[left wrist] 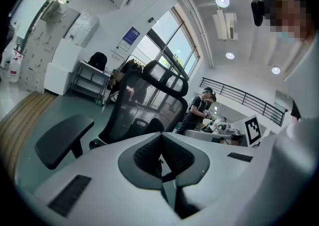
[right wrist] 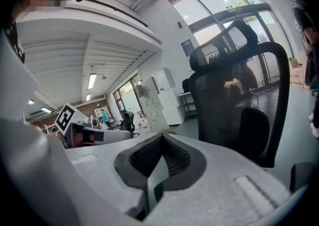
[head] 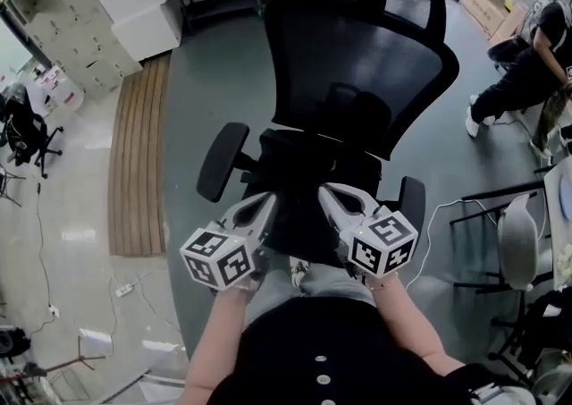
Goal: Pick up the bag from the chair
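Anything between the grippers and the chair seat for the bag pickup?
Nothing visible: left gripper and right gripper, both shut, are at the seat's open front, between the armrests. The bag is indistinguishable against black.

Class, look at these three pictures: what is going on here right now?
A person stands at a black office chair with a gripper in each hand. The left gripper and the right gripper both point toward the seat, side by side, each with its fingers closed on nothing. No bag can be made out against the dark seat, so nothing has been picked up yet. Another person sits off to the right.
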Action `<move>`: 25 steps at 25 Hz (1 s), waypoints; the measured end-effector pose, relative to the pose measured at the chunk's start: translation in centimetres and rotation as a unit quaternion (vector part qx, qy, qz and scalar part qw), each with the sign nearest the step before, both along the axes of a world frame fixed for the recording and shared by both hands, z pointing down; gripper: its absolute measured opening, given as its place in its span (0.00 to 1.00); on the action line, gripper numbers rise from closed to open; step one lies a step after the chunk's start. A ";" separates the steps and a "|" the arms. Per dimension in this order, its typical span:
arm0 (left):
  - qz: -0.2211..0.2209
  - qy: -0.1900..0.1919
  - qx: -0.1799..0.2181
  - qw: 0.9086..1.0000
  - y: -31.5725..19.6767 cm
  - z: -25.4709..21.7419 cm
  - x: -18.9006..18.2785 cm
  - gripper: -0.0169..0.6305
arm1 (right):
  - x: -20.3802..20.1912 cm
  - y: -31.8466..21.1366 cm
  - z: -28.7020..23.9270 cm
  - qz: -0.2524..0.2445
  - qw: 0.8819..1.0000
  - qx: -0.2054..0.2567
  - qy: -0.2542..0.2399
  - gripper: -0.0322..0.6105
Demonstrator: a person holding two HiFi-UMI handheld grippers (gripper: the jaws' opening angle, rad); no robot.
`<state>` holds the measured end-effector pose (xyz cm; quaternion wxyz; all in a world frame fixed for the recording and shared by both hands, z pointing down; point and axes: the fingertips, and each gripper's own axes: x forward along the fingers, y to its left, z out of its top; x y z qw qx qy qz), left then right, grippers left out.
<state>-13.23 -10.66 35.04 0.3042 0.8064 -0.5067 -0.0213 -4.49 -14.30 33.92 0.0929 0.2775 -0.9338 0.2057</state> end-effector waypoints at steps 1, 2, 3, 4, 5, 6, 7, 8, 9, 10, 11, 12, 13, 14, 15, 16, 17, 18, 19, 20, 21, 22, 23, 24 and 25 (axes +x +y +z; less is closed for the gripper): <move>0.003 -0.001 0.000 1.000 -1.1 0.0 0.1 0.05 | 0.1 -1.0 0.1 0.004 1.000 -0.003 0.000 0.05; 0.006 -0.002 -0.001 1.000 -2.0 0.0 0.2 0.05 | 0.3 -2.0 0.2 0.007 1.000 -0.005 -0.001 0.05; 0.009 -0.003 -0.002 1.000 -2.8 0.1 0.5 0.05 | 0.5 -2.8 0.4 0.009 1.000 -0.007 -0.002 0.05; 0.012 -0.003 -0.004 1.000 -3.5 0.3 0.9 0.05 | 0.8 -3.5 0.5 0.011 1.000 -0.010 -0.006 0.05; 0.015 -0.004 -0.007 1.000 -4.1 0.6 1.2 0.05 | 1.1 -4.1 0.6 0.013 1.000 -0.013 -0.011 0.05; 0.019 -0.005 -0.010 1.000 -4.6 0.9 1.5 0.05 | 1.4 -4.6 0.8 0.016 1.000 -0.018 -0.016 0.05; 0.021 -0.005 -0.014 1.000 -5.0 1.2 1.7 0.05 | 1.6 -5.2 1.0 0.020 0.999 -0.022 -0.018 0.05; 0.023 -0.006 -0.018 1.000 -5.4 1.5 1.7 0.05 | 1.7 -5.8 1.3 0.025 0.999 -0.026 -0.018 0.05; 0.025 -0.007 -0.022 0.999 -5.8 1.8 1.6 0.05 | 1.8 -6.3 1.5 0.033 0.999 -0.027 -0.017 0.05; 0.026 -0.009 -0.026 0.999 -6.0 2.1 1.4 0.05 | 1.9 -6.8 1.6 0.042 0.999 -0.025 -0.016 0.05; 0.027 -0.009 -0.030 0.999 -6.2 2.4 1.3 0.05 | 2.0 -7.2 1.6 0.051 0.998 -0.021 -0.017 0.05; 0.029 -0.010 -0.035 0.999 -6.3 2.7 1.1 0.05 | 2.1 -7.5 1.6 0.058 0.998 -0.019 -0.018 0.05; 0.031 -0.010 -0.040 0.999 -6.5 2.9 0.9 0.05 | 2.0 -7.8 1.7 0.063 0.998 -0.020 -0.018 0.05; 0.033 -0.010 -0.044 0.998 -6.7 3.1 0.7 0.05 | 1.8 -8.0 1.8 0.067 0.997 -0.023 -0.019 0.05; 0.035 -0.011 -0.048 0.998 -6.9 3.3 0.4 0.05 | 1.6 -8.2 2.0 0.071 0.997 -0.027 -0.017 0.05; 0.035 -0.013 -0.052 0.998 -7.0 3.5 0.1 0.05 | 1.5 -8.3 2.3 0.075 0.997 -0.030 -0.014 0.05; 0.036 -0.016 -0.056 0.998 -7.2 3.7 -0.1 0.05 | 1.5 -8.4 2.6 0.079 0.996 -0.034 -0.009 0.05; 0.038 -0.019 -0.058 0.997 -7.4 3.9 -0.3 0.05 | 1.4 -8.6 3.0 0.083 0.996 -0.037 -0.005 0.05; 0.042 -0.021 -0.057 0.997 -7.7 4.0 -0.5 0.05 | 1.4 -8.7 3.4 0.085 0.996 -0.041 0.000 0.05; 0.046 -0.022 -0.054 0.997 -8.0 4.1 -0.7 0.05 | 1.3 -8.9 3.8 0.087 0.995 -0.045 0.005 0.05; 0.049 -0.022 -0.051 0.997 -8.3 4.3 -1.0 0.05 | 1.3 -9.0 4.4 0.090 0.995 -0.049 0.008 0.05; 0.052 -0.023 -0.049 0.997 -8.6 4.6 -1.4 0.05 | 1.2 -9.0 4.9 0.094 0.994 -0.053 0.012 0.05; 0.056 -0.024 -0.049 0.997 -8.9 5.0 -1.7 0.05 | 1.1 -9.0 5.5 0.100 0.993 -0.057 0.015 0.05; 0.062 -0.025 -0.052 0.996 -9.1 5.5 -2.1 0.05 | 1.0 -9.0 6.0 0.105 0.992 -0.061 0.018 0.05; 0.069 -0.026 -0.055 0.996 -9.4 6.0 -2.3 0.05 | 0.8 -8.9 6.5 0.110 0.992 -0.065 0.020 0.05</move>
